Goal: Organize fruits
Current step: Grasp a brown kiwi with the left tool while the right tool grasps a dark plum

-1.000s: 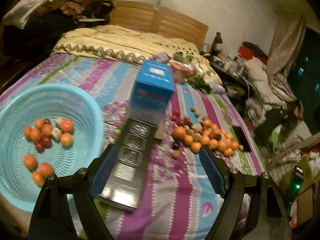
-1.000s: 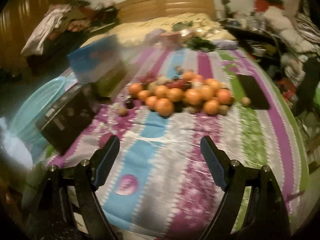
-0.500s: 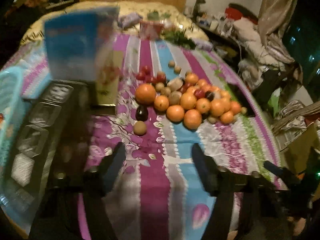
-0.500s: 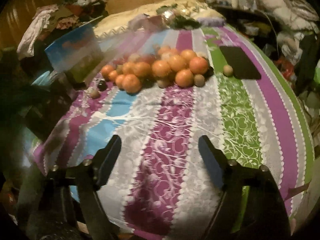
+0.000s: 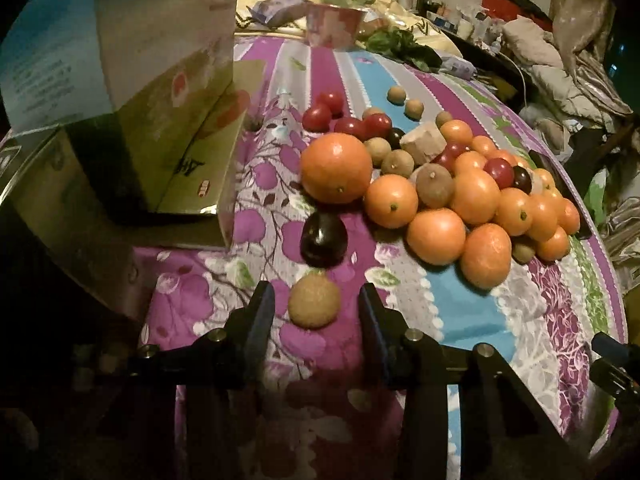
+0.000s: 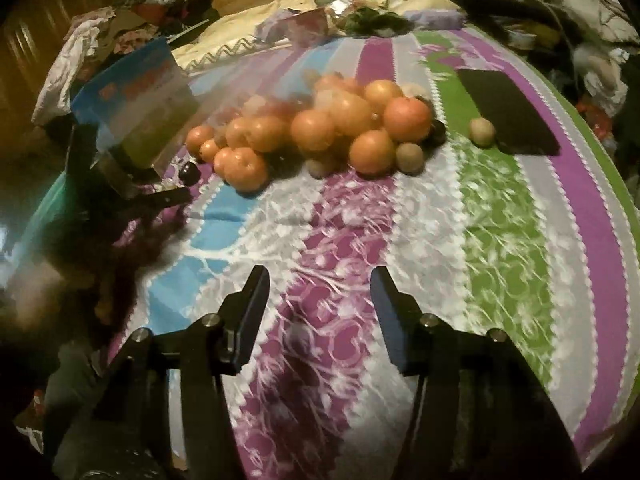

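While its jaws are closing, the left gripper (image 5: 316, 306) straddles a small brown round fruit (image 5: 314, 306) on the striped bedspread (image 5: 472, 312); the pads stand just off the fruit's sides, with slim gaps showing, so nothing is clamped. Just beyond that fruit lies a dark plum-like fruit (image 5: 323, 239), and beyond that again the large orange (image 5: 336, 168) at the near left corner of the fruit pile (image 5: 460, 196). Left of the pile stands an open cardboard box (image 5: 160, 120). Behind the pile lie 4 red tomatoes (image 5: 352, 118) and 2 more small brown fruits (image 5: 404, 102).

The right gripper (image 6: 318, 312) is closing too, with only bare bedspread between its jaws, well short of the pile. Right of the pile, a dark flat phone-like slab (image 6: 506, 114) lies with 1 small brown fruit (image 6: 481, 131) touching its left edge.
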Available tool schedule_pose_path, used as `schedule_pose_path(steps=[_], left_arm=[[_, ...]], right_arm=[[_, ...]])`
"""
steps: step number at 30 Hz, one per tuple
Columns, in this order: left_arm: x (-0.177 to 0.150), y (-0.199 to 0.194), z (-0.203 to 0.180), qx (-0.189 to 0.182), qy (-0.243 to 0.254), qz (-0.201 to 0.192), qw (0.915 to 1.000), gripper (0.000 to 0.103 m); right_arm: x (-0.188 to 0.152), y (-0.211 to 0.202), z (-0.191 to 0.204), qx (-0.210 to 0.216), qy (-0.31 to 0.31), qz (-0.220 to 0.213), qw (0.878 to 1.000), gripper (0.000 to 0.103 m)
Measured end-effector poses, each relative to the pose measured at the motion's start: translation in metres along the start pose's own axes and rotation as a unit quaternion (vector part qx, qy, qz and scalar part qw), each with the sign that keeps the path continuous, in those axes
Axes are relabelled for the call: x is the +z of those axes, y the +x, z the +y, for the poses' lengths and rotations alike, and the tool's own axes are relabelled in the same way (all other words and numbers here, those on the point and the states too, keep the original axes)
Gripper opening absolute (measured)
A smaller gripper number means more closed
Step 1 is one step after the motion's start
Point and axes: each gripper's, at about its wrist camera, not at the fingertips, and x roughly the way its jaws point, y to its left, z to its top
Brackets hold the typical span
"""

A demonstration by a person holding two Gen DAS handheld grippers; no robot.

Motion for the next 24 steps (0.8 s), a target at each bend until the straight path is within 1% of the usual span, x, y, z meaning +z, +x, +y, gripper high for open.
schedule_pose_path(steps=[1,2,4,7,8,10,12,14,17,19,21,24], left_arm=[[0.000,0.000,0.001,0.007,0.000,-0.002,1.0000,0.037],[0.000,0.000,0.003,0.011,-0.001,-0.001,0.9999,0.029],[0.001,-0.003,0.006,0.001,-0.005,-0.001,1.0000,0.025],[0.000,-0.017,0.008,-0.007,-0.011,-0.006,0.9999,0.025],[0.000,-0.031,0.010,-0.011,-0.014,-0.015,0.9997,0.025],[-0.001,-0.053,0.009,-0.009,-0.006,-0.032,0.9994,0.025],[-0.001,-0.071,0.010,-0.006,-0.003,-0.045,0.9990,0.025],[-0.003,-0.091,0.019,0.000,-0.012,-0.056,0.9984,0.025],[-0.002,-0.108,0.034,0.007,-0.029,-0.067,0.9973,0.025],[-0.001,-0.114,0.041,0.010,-0.034,-0.068,0.9970,0.025],[0.000,-0.117,0.044,0.006,-0.037,-0.071,0.9968,0.025],[0.001,-0.119,0.044,-0.003,-0.037,-0.073,0.9966,0.025]], right_arm=[[0.002,0.002,0.002,0.004,-0.002,0.000,1.000,0.051],[0.004,0.004,0.005,0.008,-0.006,-0.001,1.000,0.047],[0.008,0.008,0.010,0.017,-0.010,0.000,1.000,0.045],[0.014,0.015,0.019,0.029,-0.016,0.002,0.999,0.042],[0.017,0.018,0.026,0.037,-0.022,0.001,0.999,0.042],[0.023,0.027,0.038,0.052,-0.032,-0.001,0.998,0.042],[0.031,0.042,0.058,0.074,-0.048,-0.002,0.996,0.041],[0.039,0.060,0.078,0.094,-0.060,0.000,0.994,0.041],[0.051,0.089,0.104,0.110,-0.078,0.010,0.991,0.038],[0.058,0.104,0.120,0.111,-0.090,0.014,0.990,0.034],[0.065,0.116,0.130,0.110,-0.097,0.018,0.989,0.034],[0.074,0.131,0.139,0.091,-0.108,0.023,0.990,0.033]])
